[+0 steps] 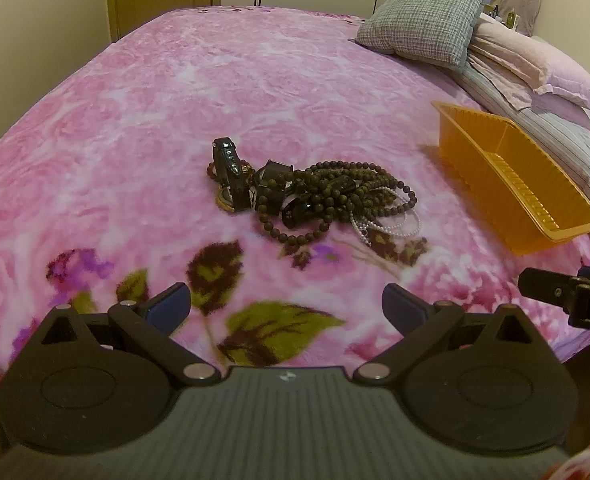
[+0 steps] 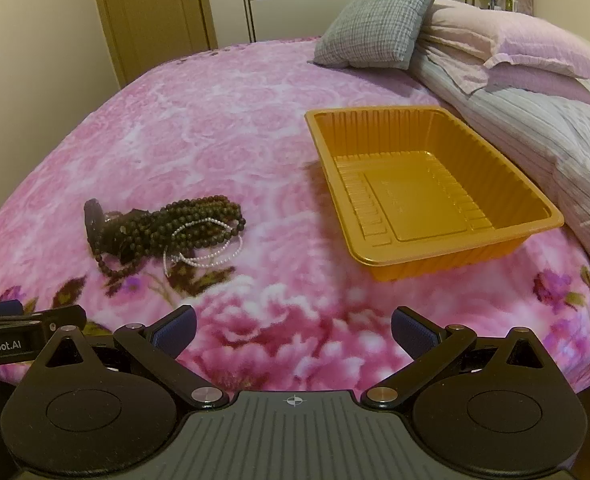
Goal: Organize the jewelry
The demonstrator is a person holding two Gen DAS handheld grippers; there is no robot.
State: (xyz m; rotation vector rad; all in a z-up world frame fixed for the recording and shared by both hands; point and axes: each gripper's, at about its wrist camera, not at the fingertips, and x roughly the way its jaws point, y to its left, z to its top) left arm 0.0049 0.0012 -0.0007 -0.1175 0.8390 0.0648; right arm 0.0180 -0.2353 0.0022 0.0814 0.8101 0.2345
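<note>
On the pink floral bed ahead of me, the jewelry pile lies tangled in one heap, so I hold both tools back from it to pick a strand first. My left hand-held gripper hangs with its jaws spread wide and holds nothing; my right hand-held gripper is likewise wide apart and bare, aimed between the heap and the orange tray. That one tray sits near the pile, apart from it, with nothing in it, ready as the likely destination. I count one pearl strand, several dark bead loops, and perhaps two watches; the tangle hides an exact number.
</note>
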